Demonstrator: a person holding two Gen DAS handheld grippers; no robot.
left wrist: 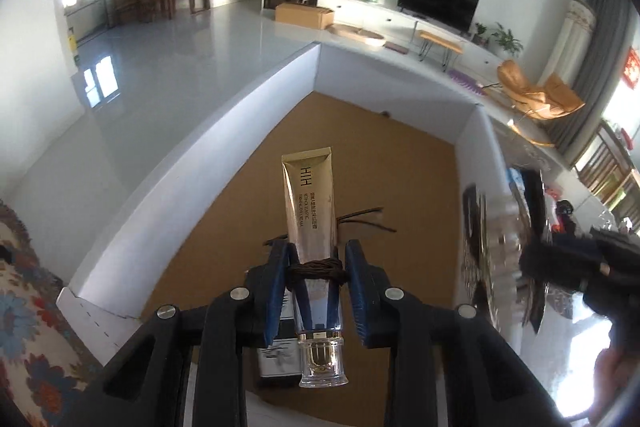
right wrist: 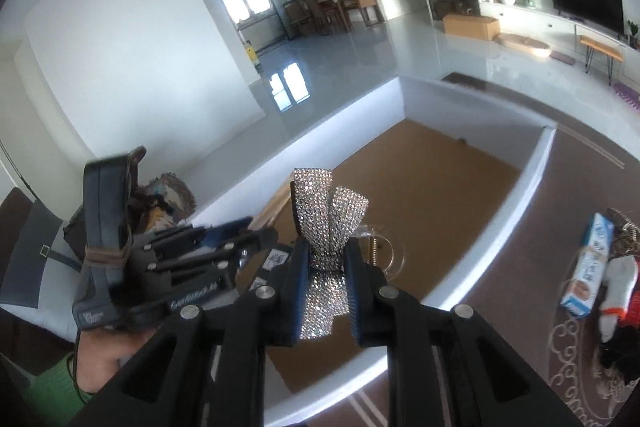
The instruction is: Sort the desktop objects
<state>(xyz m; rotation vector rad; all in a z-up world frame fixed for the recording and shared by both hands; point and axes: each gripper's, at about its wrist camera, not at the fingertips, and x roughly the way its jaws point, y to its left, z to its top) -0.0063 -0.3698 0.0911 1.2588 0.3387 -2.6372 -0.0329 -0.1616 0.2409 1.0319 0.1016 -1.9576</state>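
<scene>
While poised over a white box (left wrist: pixel 280 79) with a brown floor, left gripper (left wrist: pixel 316 291) clamped on a gold cream tube (left wrist: pixel 310 203), jaws pinching low on its body near the clear cap, where a dark cord is wound. Likely light, slick and squashy; best held at that firmer cap end. Right gripper (right wrist: pixel 326 291) clamped on a rhinestone bow (right wrist: pixel 326 227), jaws closed at its narrow middle. Probably light, stiff and rough enough not to slip, though stones could shed. More items (right wrist: pixel 592 267) waiting on the bench (right wrist: pixel 520 267) beside the box.
</scene>
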